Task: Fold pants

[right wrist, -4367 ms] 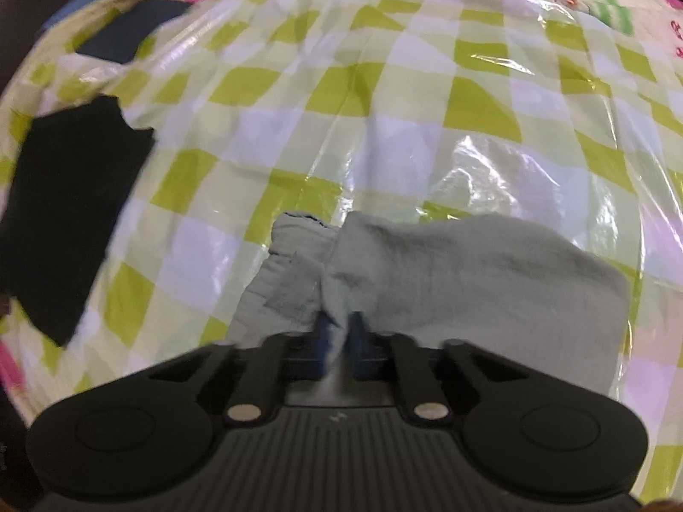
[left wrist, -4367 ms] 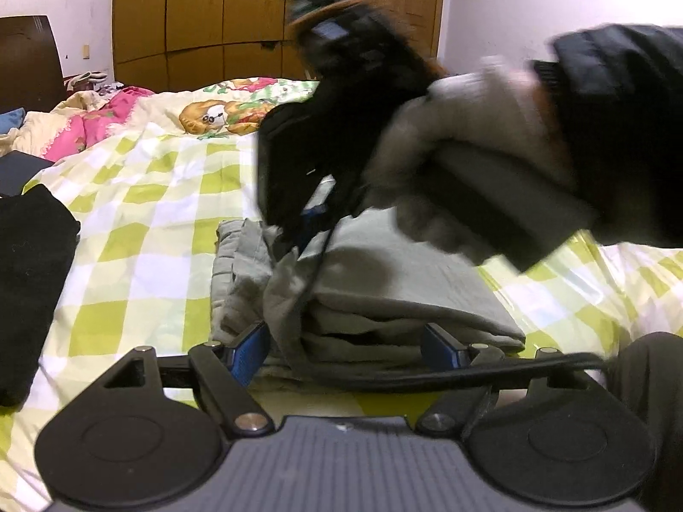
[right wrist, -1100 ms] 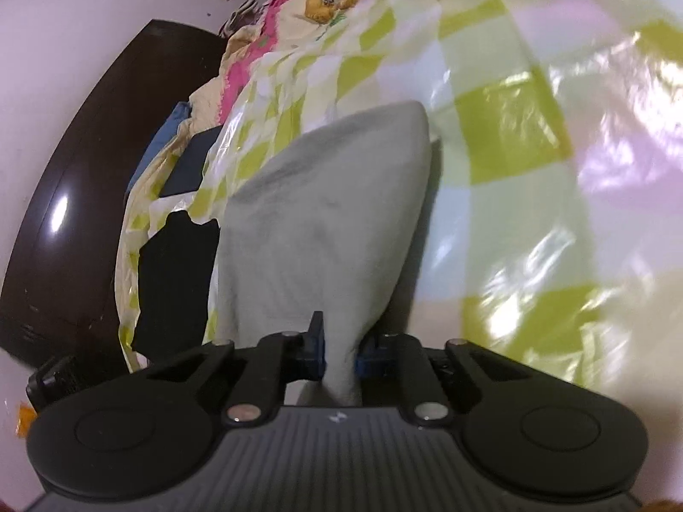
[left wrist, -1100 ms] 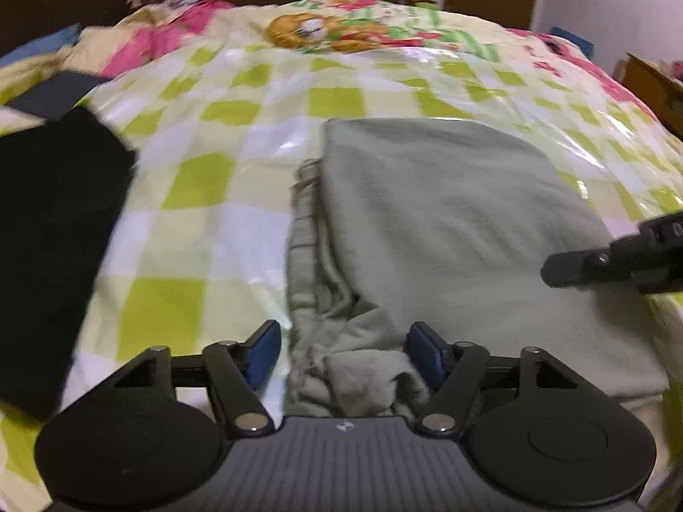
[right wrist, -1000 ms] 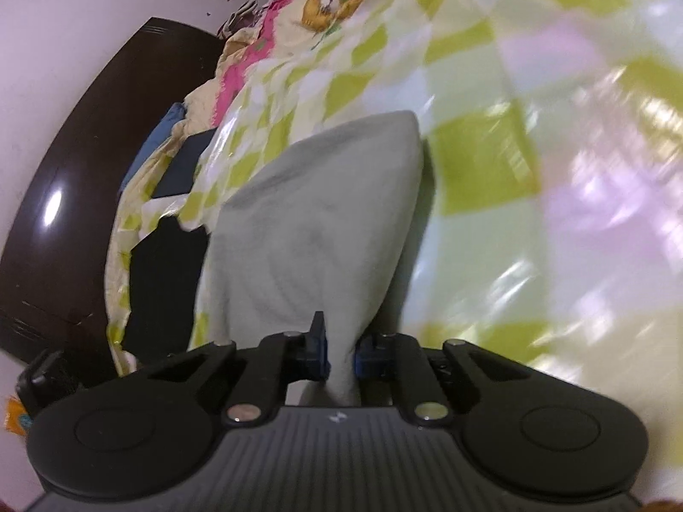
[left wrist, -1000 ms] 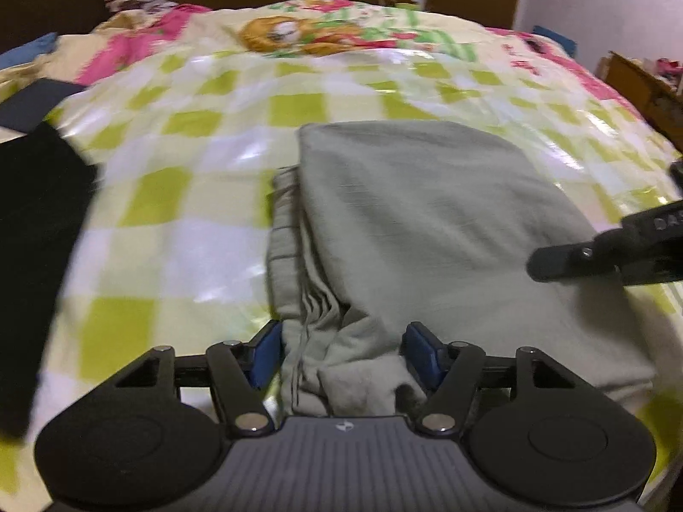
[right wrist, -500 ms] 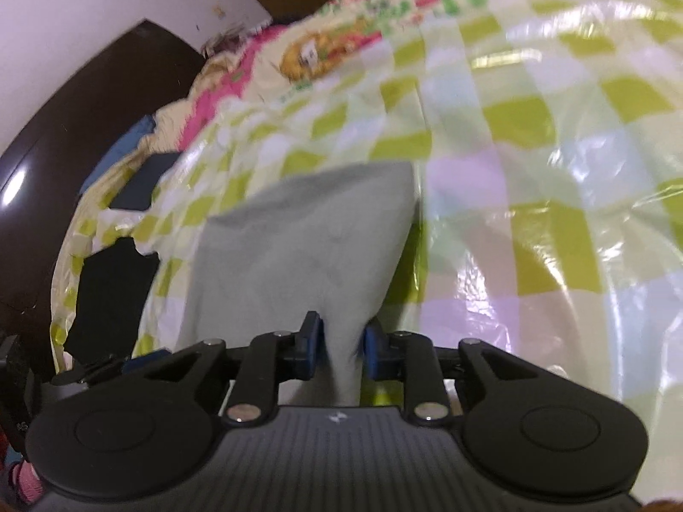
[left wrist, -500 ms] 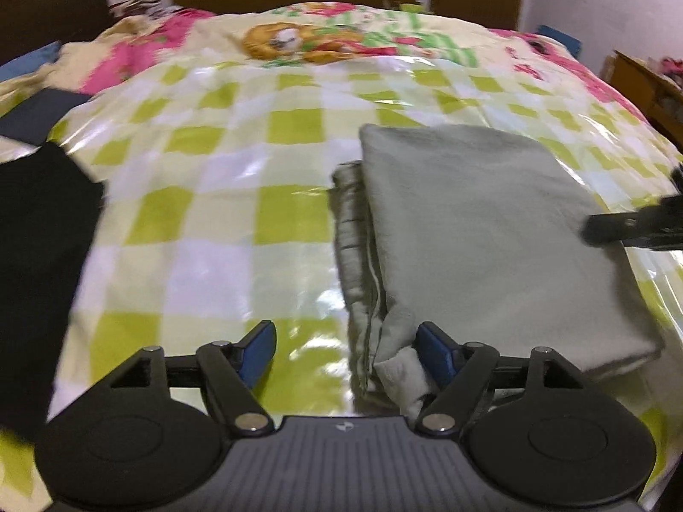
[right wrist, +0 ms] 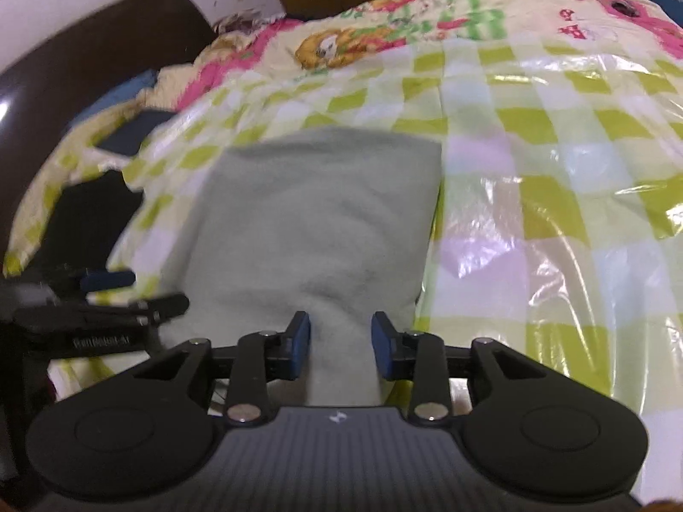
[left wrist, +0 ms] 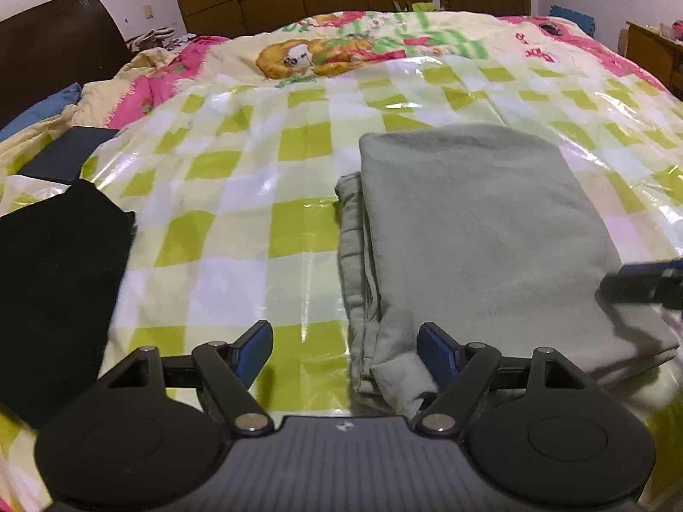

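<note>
Left wrist view: folded grey pants [left wrist: 478,230] lie on the bed's checkered plastic sheet [left wrist: 239,196], at 1 o'clock from the left gripper [left wrist: 345,347], fingers spread wide. Right gripper [right wrist: 340,344] fingers are opening, cloth loose between them.

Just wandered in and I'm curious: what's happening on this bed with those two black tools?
A person is folding clothes with a handheld gripper in each hand. The grey pants lie folded in a neat rectangle on the shiny green-checked sheet. The left gripper stands wide open at their near left corner. The right gripper has a tongue of the grey cloth between its fingers, and its jaws are opening, so it appears to be letting go. A black garment lies off to the left.
</note>
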A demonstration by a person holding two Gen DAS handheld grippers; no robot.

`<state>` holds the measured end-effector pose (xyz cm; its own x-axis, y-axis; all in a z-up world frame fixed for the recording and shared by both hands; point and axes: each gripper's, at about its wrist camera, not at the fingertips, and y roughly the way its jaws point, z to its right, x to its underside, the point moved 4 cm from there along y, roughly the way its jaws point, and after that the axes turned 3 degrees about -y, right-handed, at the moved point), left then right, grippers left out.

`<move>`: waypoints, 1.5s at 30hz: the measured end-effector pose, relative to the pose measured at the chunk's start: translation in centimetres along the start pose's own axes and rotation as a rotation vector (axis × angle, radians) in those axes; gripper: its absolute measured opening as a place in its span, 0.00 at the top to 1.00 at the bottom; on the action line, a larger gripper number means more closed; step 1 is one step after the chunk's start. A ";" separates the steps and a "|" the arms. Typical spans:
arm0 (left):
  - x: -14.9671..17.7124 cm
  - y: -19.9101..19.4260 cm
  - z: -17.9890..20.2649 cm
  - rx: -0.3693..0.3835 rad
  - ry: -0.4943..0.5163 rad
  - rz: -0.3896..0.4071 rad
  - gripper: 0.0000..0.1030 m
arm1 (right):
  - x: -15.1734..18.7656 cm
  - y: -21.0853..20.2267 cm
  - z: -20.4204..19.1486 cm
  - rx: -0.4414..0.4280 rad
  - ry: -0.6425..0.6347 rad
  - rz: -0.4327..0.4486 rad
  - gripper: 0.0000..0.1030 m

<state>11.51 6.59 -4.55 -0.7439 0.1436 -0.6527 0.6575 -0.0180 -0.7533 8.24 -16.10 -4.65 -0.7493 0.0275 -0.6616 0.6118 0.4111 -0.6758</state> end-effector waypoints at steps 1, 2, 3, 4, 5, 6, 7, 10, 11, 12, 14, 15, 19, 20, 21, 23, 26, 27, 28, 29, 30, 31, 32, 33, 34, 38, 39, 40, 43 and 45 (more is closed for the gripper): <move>0.0 -0.2 0.0 0.001 -0.005 -0.001 0.14 | -0.2 -0.5 -0.2 0.000 -0.004 0.015 0.67; 0.0 -0.3 0.1 0.000 -0.007 -0.001 0.14 | -0.4 -0.9 -0.4 0.004 -0.011 0.026 0.67; 0.1 -0.6 0.2 -0.003 -0.008 0.005 0.14 | -0.5 -1.2 -0.7 0.005 -0.017 0.029 0.66; 0.2 -0.7 0.2 -0.004 -0.011 0.007 0.14 | -0.3 -1.1 -0.9 0.006 -0.022 0.021 0.65; 0.3 -0.9 0.3 -0.001 -0.016 0.008 0.14 | 0.0 -0.9 -1.0 0.009 -0.025 0.002 0.63; 0.4 -1.1 0.4 0.003 -0.020 0.011 0.14 | 0.5 -0.4 -1.1 0.013 -0.026 -0.029 0.63; 0.6 -1.3 0.5 0.005 -0.020 0.011 0.14 | 0.9 -0.1 -1.2 0.020 -0.027 -0.050 0.63; 1.0 -2.1 0.7 0.008 -0.017 0.016 0.14 | 1.4 -0.7 -1.5 0.025 -0.015 -0.038 0.62; 1.1 -2.3 0.7 0.013 -0.017 0.017 0.14 | 1.4 -1.1 -1.7 0.017 -0.008 -0.032 0.62; 1.1 -2.5 0.8 0.016 -0.015 0.018 0.14 | 1.3 -1.5 -1.9 0.013 -0.006 -0.024 0.62; 1.2 -2.8 0.9 0.014 -0.012 0.026 0.14 | 1.3 -2.2 -2.3 0.015 -0.015 -0.011 0.62; 1.2 -3.0 0.9 0.016 -0.014 0.028 0.14 | 1.4 -2.4 -2.5 0.013 -0.017 -0.011 0.62; 1.4 -3.5 1.0 0.022 -0.020 0.037 0.14 | 1.9 -3.0 -3.0 0.003 -0.018 -0.014 0.61; 1.4 -3.6 1.1 0.023 -0.018 0.037 0.14 | 2.1 -3.0 -3.1 0.004 -0.019 -0.015 0.60; 1.5 -3.7 1.1 0.024 -0.017 0.036 0.14 | 2.2 -3.1 -3.1 0.005 -0.018 -0.015 0.60; 1.6 -3.8 1.1 0.024 -0.015 0.036 0.14 | 2.4 -3.0 -3.1 0.003 -0.010 -0.021 0.60; 1.8 -3.8 1.2 0.026 -0.016 0.035 0.14 | 2.6 -2.9 -2.9 0.001 0.005 -0.024 0.60; 1.8 -3.8 1.2 0.026 -0.016 0.035 0.14 | 2.6 -2.9 -2.8 0.003 0.008 -0.023 0.60; 1.8 -3.8 1.2 0.026 -0.015 0.034 0.14 | 2.5 -2.9 -2.6 0.005 0.013 -0.023 0.60; 1.8 -3.8 1.2 0.026 -0.015 0.033 0.14 | 2.5 -2.8 -2.5 0.007 0.019 -0.021 0.60; 1.8 -3.8 1.2 0.027 -0.015 0.033 0.14 | 2.4 -2.8 -2.3 0.007 0.024 -0.018 0.60; 1.8 -3.8 1.2 0.029 -0.014 0.035 0.14 | 2.3 -2.8 -2.1 0.009 0.030 -0.015 0.60; 1.8 -3.8 1.2 0.030 -0.012 0.038 0.14 | 2.2 -2.8 -1.9 0.010 0.035 -0.013 0.60; 1.7 -3.8 1.1 0.030 -0.011 0.042 0.14 | 2.0 -2.7 -1.7 0.011 0.041 -0.011 0.59; 1.5 -3.8 1.1 0.030 -0.012 0.046 0.14 | 1.9 -2.6 -1.4 0.014 0.049 -0.009 0.59; 0.6 -3.6 0.6 0.040 -0.030 0.061 0.14 | 1.1 -1.9 0.0 0.019 0.092 -0.006 0.55; 0.2 -3.4 0.5 0.045 -0.033 0.063 0.14 | 0.9 -1.6 0.4 0.017 0.102 -0.006 0.55; -0.1 -3.2 0.5 0.056 -0.034 0.063 0.14 | 0.8 -1.3 0.7 0.014 0.114 -0.005 0.55; -0.8 -1.8 0.7 0.068 -0.021 0.046 0.14 | 0.4 -0.2 2.0 0.013 0.154 -0.010 0.55; -1.2 -0.4 1.0 0.063 -0.008 0.023 0.14 | 0.3 0.6 2.7 0.005 0.182 -0.020 0.55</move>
<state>12.01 5.47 -3.51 -0.7301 0.1343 -0.6701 0.6654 -0.0836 -0.7418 9.05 -18.34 -6.17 -0.7949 0.1841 -0.5782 0.5969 0.4088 -0.6904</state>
